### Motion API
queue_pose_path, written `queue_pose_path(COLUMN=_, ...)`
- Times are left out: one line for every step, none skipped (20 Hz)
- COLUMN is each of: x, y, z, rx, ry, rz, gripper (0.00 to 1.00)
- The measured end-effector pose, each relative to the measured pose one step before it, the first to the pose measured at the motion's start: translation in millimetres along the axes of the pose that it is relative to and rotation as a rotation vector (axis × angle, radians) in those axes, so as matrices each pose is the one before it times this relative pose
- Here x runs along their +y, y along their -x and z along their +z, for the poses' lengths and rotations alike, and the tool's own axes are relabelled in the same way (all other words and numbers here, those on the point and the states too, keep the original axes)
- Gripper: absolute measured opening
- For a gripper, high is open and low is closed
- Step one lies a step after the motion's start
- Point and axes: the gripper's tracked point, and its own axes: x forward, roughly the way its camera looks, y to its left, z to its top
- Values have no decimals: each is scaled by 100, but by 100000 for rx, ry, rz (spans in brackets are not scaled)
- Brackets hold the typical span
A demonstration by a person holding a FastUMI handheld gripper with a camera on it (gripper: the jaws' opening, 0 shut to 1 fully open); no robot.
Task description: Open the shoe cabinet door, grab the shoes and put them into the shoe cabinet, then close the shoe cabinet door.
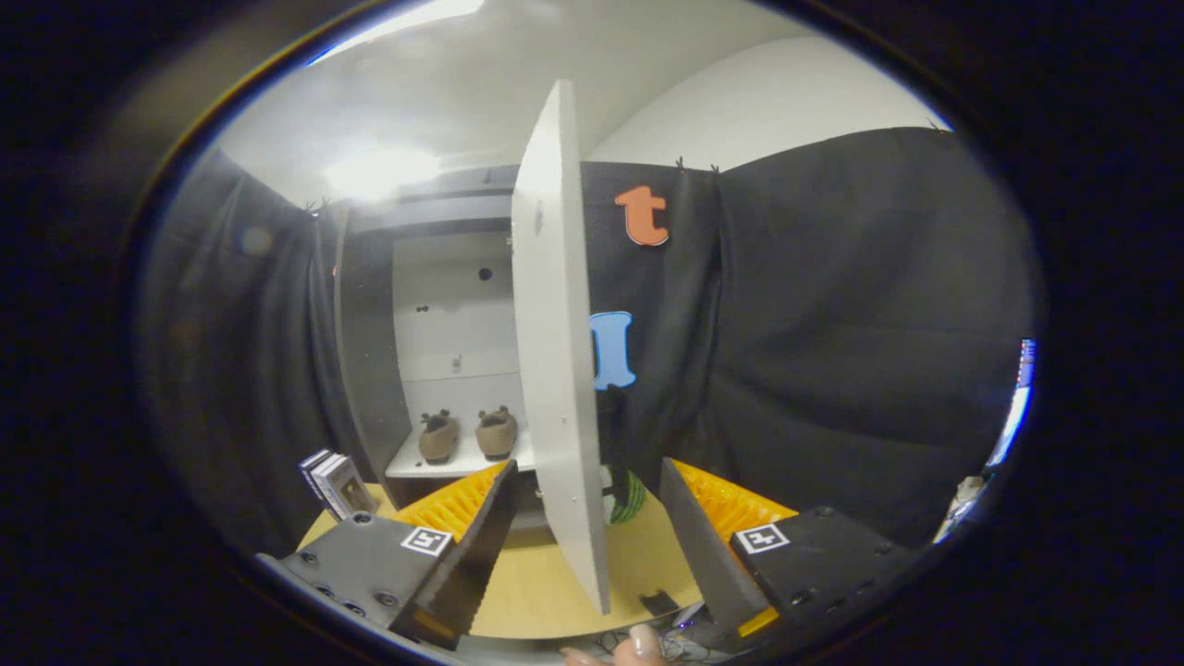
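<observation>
Shoes [468, 435] already sit on the cabinet [370, 370] shelf at your eleven o'clock, door [555, 370] edge-on at twelve between your spread, empty fingers [689, 527] of the gripper [583, 546], likely lined up to push it closed.

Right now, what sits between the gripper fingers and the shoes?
The open cabinet door, edge-on between the open fingers. The shoes sit on the shelf beyond, left of the door. Seen in the gripper view.

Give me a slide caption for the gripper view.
Open tool straddles the white cabinet door's edge; brown shoes sit on the shelf inside.
</observation>
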Motion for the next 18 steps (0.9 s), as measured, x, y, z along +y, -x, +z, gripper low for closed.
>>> queue_pose_path(x=-1499, y=-1054, z=297, rx=-415, ry=-49, rz=1259, gripper=96)
queue_pose_path(x=-1078, y=-1028, z=213, rx=-193, ry=-554, rz=1937, gripper=96)
queue_pose_path(x=-725, y=-983, z=-41, rx=523, ry=-614, rz=2329, gripper=96)
queue_pose_path(x=-662, y=-906, z=-159, rx=992, ry=-275, rz=2479, gripper=96)
queue_pose_path(x=-493, y=-998, z=-334, rx=1139, ry=388, rz=2639, gripper=96)
queue_pose_path(x=-75, y=-768, z=-331, rx=1425, ry=529, rz=3366, gripper=96)
queue_pose_path(x=-258, y=-518, z=-237, rx=1026, ry=855, rz=2538, gripper=96)
queue_pose_path(x=-576, y=-657, z=87, rx=67, ry=641, rz=1376, gripper=96)
queue_pose_path(x=-668, y=-700, z=394, rx=-741, ry=40, rz=767, gripper=96)
queue_pose_path(x=-545, y=-669, z=382, rx=-783, ry=-534, rz=895, gripper=96)
queue_pose_path(x=-281, y=-697, z=78, rx=-775, ry=-880, rz=1078, gripper=96)
queue_pose_path(x=-55, y=-906, z=-134, rx=-261, ry=-809, rz=1273, gripper=96)
queue_pose_path(x=-100, y=-1036, z=-309, rx=264, ry=-183, rz=1000, gripper=96)
queue_pose_path(x=-268, y=-1025, z=-178, rx=224, ry=-216, rz=1002, gripper=96)
queue_pose_path(x=-470, y=-817, z=-81, rx=178, ry=-339, rz=1213, gripper=96)
queue_pose_path(x=-139, y=-692, z=56, rx=174, ry=-814, rz=1288, gripper=96)
queue_pose_path(x=-72, y=-900, z=-120, rx=261, ry=-665, rz=1229, gripper=96)
queue_pose_path(x=-78, y=-856, z=-114, rx=251, ry=-445, rz=1116, gripper=96)
